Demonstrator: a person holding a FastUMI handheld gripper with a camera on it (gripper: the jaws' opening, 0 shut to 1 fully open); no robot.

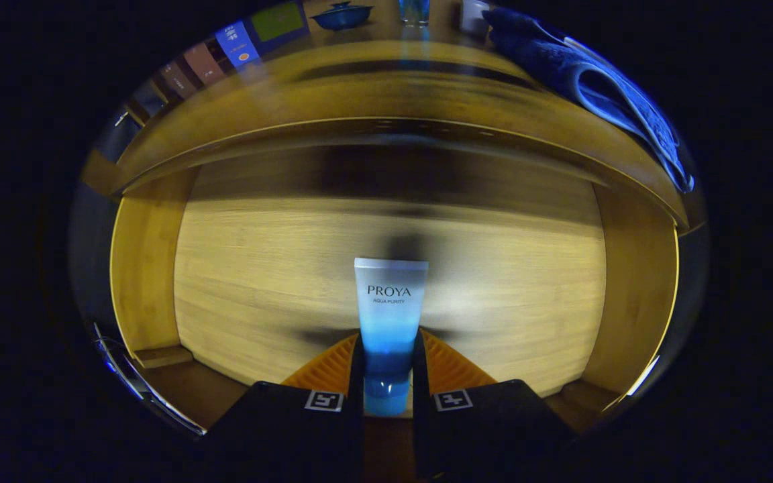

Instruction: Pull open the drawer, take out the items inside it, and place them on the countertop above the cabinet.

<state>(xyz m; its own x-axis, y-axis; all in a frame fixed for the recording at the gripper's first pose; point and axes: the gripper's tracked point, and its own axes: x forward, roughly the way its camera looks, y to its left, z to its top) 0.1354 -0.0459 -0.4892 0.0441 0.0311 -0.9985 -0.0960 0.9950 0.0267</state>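
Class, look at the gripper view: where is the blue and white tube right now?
The tube sits between the two fingers of the claw, which press on its lower end, over the wooden floor of the open drawer, below the countertop.

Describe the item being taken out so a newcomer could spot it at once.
Look into the open wooden drawer below the countertop. Above its floor, a tube is clamped between the orange fingers of the hand-held gripper. It is white fading to blue, unlike the darker blue towel on the countertop.
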